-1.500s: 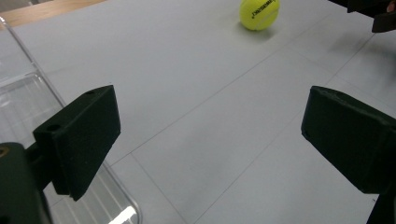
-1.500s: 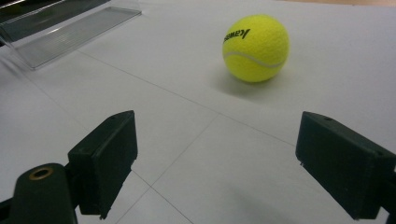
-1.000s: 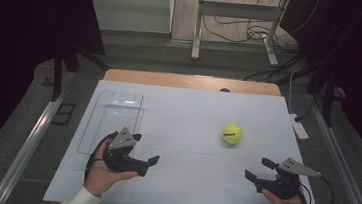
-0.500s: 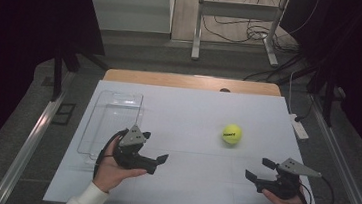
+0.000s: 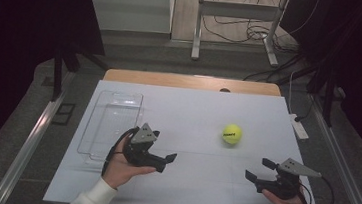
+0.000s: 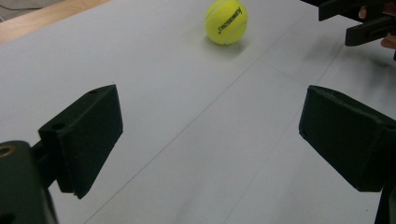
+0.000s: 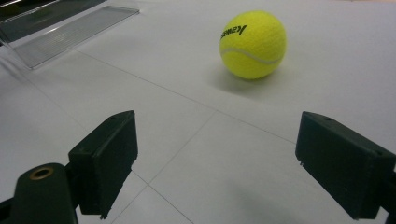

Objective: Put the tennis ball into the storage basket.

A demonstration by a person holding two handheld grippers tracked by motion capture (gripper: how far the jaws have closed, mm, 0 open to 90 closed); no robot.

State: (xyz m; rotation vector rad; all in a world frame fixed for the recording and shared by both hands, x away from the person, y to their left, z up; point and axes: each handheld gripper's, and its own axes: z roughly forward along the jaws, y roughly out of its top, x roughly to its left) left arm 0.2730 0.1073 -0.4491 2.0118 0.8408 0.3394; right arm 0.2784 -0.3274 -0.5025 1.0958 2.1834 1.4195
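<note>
My right gripper (image 5: 258, 171) sits nearest to me, low over the white table (image 5: 196, 184), on my side of the tennis ball (image 5: 232, 134) and a little to its right. Its jaws stand wide apart and hold nothing. In the right gripper view the ball (image 7: 252, 44) lies ahead between the two black jaws, resting on the table with its printed lettering facing up, well clear of both pads.

My left gripper (image 5: 162, 161) is on my side of the ball as well, off to its left, and my hand (image 5: 122, 164) is wrapped around its body. Its jaws are spread wide too, gripping nothing. In the left gripper view the ball (image 6: 226, 21) lies far ahead, slightly left of the midline between the jaws, with bare table in between; my other gripper (image 6: 362, 22) shows at the top right corner there, to the right of the ball.

The ball itself rests alone on the table, touching neither tool.

To the ball's left, beyond my left gripper, a clear plastic tray (image 5: 96, 134) lies flat by the table's left edge, well apart from the ball. Behind the ball, a wooden strip (image 5: 191, 82) runs along the far edge of the table.
</note>
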